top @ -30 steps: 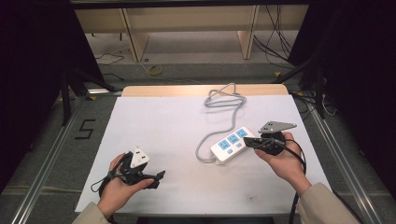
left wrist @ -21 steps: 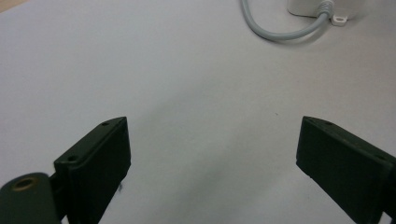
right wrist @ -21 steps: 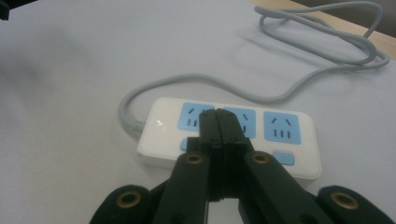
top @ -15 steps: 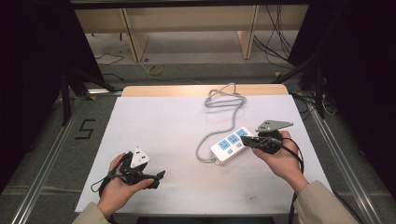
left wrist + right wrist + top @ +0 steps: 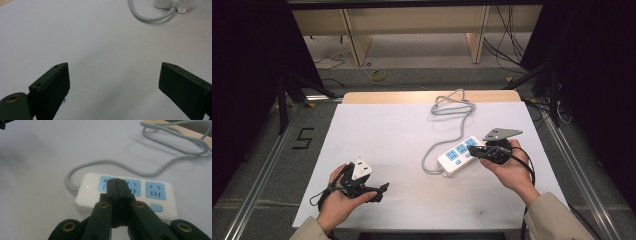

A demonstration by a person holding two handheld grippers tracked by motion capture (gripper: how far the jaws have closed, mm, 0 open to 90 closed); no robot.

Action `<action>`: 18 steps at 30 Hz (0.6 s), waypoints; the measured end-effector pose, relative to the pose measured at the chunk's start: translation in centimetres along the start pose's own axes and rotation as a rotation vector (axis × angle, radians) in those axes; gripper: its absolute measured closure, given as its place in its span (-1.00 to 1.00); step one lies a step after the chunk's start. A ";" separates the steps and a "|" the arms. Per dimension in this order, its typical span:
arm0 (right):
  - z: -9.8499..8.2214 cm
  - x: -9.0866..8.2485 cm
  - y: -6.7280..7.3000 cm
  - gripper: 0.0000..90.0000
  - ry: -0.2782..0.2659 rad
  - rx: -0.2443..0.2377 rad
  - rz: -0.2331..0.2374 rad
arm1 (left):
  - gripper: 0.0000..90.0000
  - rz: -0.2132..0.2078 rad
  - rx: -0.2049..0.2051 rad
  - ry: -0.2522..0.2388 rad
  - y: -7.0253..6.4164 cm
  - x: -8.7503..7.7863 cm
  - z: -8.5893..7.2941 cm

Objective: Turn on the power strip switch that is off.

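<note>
A white power strip (image 5: pixel 457 156) with three blue sockets lies right of the table's middle. Its grey cable (image 5: pixel 451 107) curls off toward the back edge. My right gripper (image 5: pixel 473 149) is shut with nothing in it, its tips just above the strip. In the right gripper view the closed jaws (image 5: pixel 117 183) point at the strip (image 5: pixel 160 206) between the first and second sockets. My left gripper (image 5: pixel 381 190) rests in the hand near the front left, jaws pointing right. In the left gripper view it (image 5: pixel 113 72) stands wide open over bare white table, with the cable (image 5: pixel 147 17) far ahead.
A white sheet (image 5: pixel 387 135) covers the table; a wooden strip (image 5: pixel 382 97) shows at the back edge. Metal rails (image 5: pixel 262 175) run along both sides on the floor, with a "5" mark (image 5: pixel 303 138) at left. Wooden shelf legs (image 5: pixel 354 40) stand behind the table.
</note>
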State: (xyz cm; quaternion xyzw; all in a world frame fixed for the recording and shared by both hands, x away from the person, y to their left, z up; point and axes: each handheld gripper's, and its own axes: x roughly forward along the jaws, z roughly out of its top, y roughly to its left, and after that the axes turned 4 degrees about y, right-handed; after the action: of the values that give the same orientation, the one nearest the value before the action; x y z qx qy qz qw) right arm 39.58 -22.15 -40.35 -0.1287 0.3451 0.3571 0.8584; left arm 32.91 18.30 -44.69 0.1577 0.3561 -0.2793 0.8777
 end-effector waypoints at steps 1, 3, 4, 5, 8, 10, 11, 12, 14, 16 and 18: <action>0.0 0.0 0.0 1.00 0.000 0.002 0.000 | -0.78 0.000 0.000 0.000 0.0 0.0 0.0; 0.1 0.1 0.0 1.00 0.000 0.003 0.001 | -0.78 -0.001 0.000 0.000 0.0 0.0 0.0; 0.1 0.1 0.0 1.00 0.001 0.003 -0.001 | -0.78 -0.001 0.000 0.002 0.0 0.0 0.0; 0.1 0.1 0.0 1.00 0.002 0.001 0.001 | -0.78 -0.001 0.001 0.002 0.0 0.0 0.0; 0.2 0.3 0.0 1.00 0.008 0.000 0.003 | -0.78 -0.001 0.001 0.002 0.0 0.0 0.0; 0.2 0.3 0.0 1.00 0.008 -0.001 0.003 | -0.78 -0.001 0.002 0.002 0.0 0.0 0.0; 0.2 0.3 0.0 1.00 0.008 -0.001 0.002 | -0.78 0.000 0.003 0.002 0.0 0.0 0.0; 0.2 0.3 0.0 1.00 0.008 -0.001 0.002 | -0.78 0.000 0.002 0.002 0.0 0.0 0.0; 0.3 0.3 0.0 1.00 0.006 0.001 0.002 | -0.78 0.000 0.002 0.001 0.0 0.0 0.0; 0.4 0.4 0.0 1.00 0.008 0.000 0.003 | -0.78 0.001 0.003 0.000 0.0 0.0 0.0; 0.5 0.4 0.1 1.00 0.008 -0.002 0.003 | -0.78 0.000 0.002 0.000 0.0 0.0 0.0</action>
State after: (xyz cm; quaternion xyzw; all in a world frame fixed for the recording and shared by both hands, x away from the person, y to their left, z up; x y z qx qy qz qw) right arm 39.96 -21.65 -40.27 -0.1305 0.3481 0.3585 0.8563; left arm 32.93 18.27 -44.69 0.1587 0.3559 -0.2794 0.8775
